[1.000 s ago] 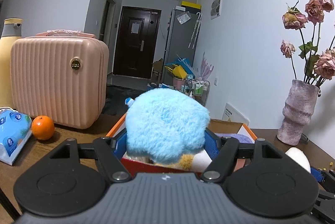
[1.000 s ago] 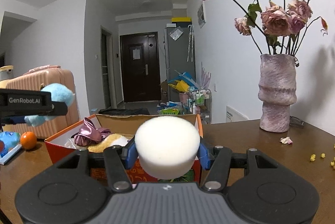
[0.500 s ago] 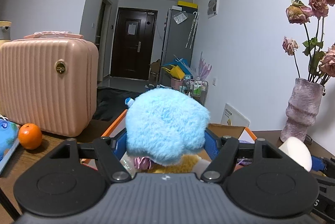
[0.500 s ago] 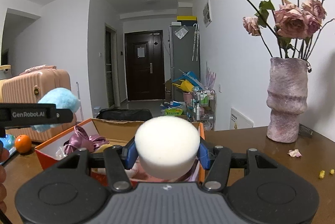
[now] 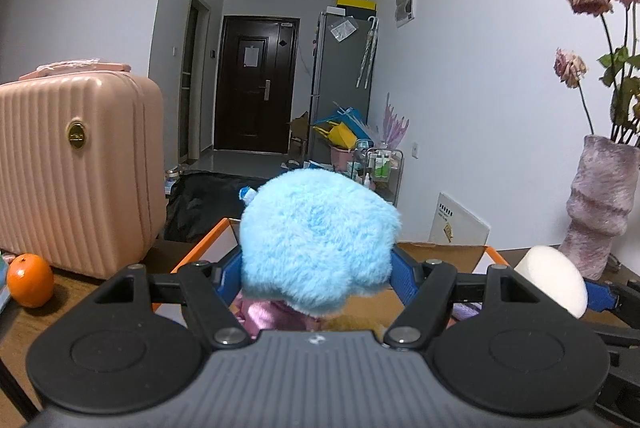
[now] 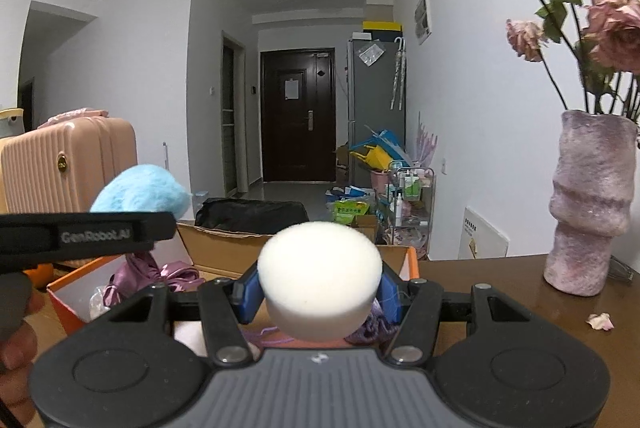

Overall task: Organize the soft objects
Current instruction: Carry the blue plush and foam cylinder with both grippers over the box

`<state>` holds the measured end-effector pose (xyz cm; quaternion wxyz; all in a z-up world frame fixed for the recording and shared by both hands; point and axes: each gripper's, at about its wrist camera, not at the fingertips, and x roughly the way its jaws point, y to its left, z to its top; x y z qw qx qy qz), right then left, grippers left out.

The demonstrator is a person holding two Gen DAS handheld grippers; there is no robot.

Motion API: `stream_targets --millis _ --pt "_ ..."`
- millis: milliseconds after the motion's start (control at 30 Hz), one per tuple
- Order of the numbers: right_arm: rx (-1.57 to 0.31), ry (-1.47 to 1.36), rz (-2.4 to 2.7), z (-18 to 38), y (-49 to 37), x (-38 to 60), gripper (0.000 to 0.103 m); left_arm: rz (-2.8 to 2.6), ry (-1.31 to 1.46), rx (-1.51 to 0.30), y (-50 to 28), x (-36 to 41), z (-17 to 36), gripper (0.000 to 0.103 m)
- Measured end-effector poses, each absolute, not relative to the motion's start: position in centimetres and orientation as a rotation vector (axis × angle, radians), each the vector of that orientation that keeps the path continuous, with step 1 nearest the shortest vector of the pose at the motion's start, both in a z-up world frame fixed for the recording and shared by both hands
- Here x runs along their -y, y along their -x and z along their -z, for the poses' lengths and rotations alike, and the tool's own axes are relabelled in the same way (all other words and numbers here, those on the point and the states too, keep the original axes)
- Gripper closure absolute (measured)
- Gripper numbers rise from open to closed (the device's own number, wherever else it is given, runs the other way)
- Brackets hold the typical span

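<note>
My left gripper is shut on a fluffy blue plush ball, held above the open orange cardboard box. My right gripper is shut on a round white sponge, also held above the box, to the right of the left gripper. The sponge shows in the left wrist view and the plush in the right wrist view. Inside the box lie pink satin cloth, purple yarn and a yellowish soft item.
A pink ribbed case and an orange stand left of the box on the brown table. A purple vase of dried roses stands at the right, with fallen petals nearby.
Both grippers have moved forward over the box with their loads held. The case and orange have slid left in the left view; the vase has come closer in the right view.
</note>
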<state>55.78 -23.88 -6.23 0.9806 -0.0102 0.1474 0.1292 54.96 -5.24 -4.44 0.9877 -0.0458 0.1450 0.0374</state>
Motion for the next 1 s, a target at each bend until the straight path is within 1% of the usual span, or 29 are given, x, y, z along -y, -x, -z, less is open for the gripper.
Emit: stream_targets --millis 433,667,1000 --pt "-0.370 0.058 -0.311 6.5 -59.6 22.1 0.047 -0.098 0.104 -0.326 -58.8 4.5 5.8 0.030" --pt "-0.386 0.075 -0.295 7.2 -60.4 21.8 0.047 -0.155 0.064 -0.285 -59.2 4.5 6.3 0.030" --pt "-0.389 0.080 -0.280 7.2 -60.6 21.5 0.045 -0.168 0.063 -0.297 -59.5 4.4 6.9 0.029"
